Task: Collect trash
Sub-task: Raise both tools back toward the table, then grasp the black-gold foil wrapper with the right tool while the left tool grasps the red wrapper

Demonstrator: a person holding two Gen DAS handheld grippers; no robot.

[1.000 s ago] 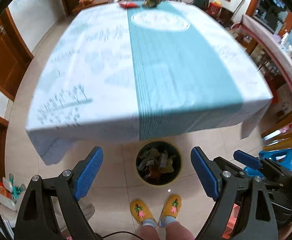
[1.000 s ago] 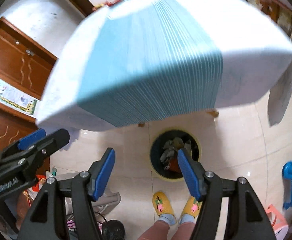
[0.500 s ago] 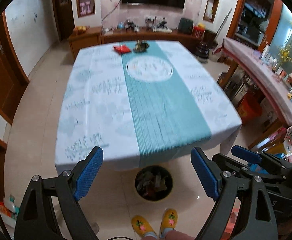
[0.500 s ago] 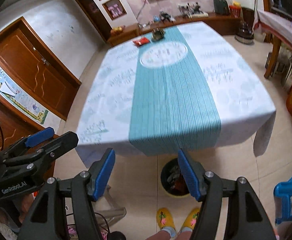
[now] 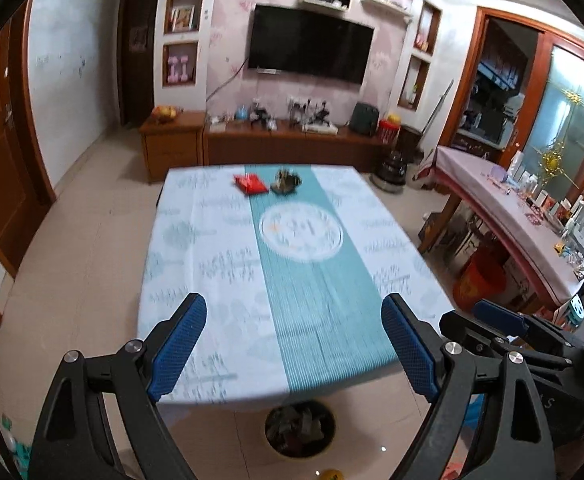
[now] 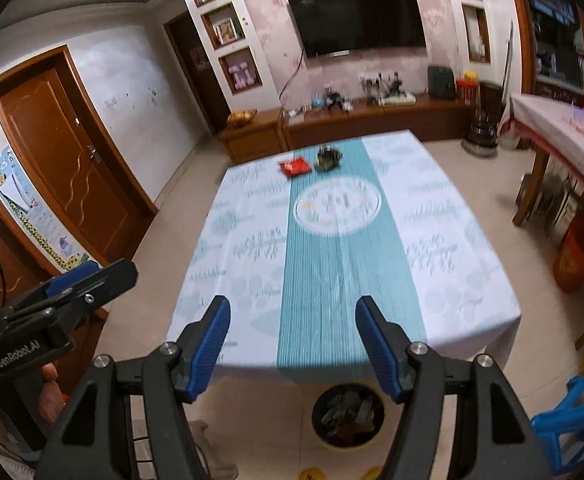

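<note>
A red wrapper and a dark crumpled piece of trash lie at the far end of the table; both show in the right wrist view too, the wrapper left of the dark piece. A round bin full of trash stands on the floor under the near table edge, also seen in the right wrist view. My left gripper is open and empty, held high before the near edge. My right gripper is open and empty beside it.
The table has a white and teal cloth. A long side table with small items stands at the right, an orange bucket beneath it. A blue stool is at right, a wooden door at left, a TV cabinet behind.
Both grippers have tilted up and pulled back from the bin on the floor, so the whole table and far wall are in view. Both stayed open and empty.
</note>
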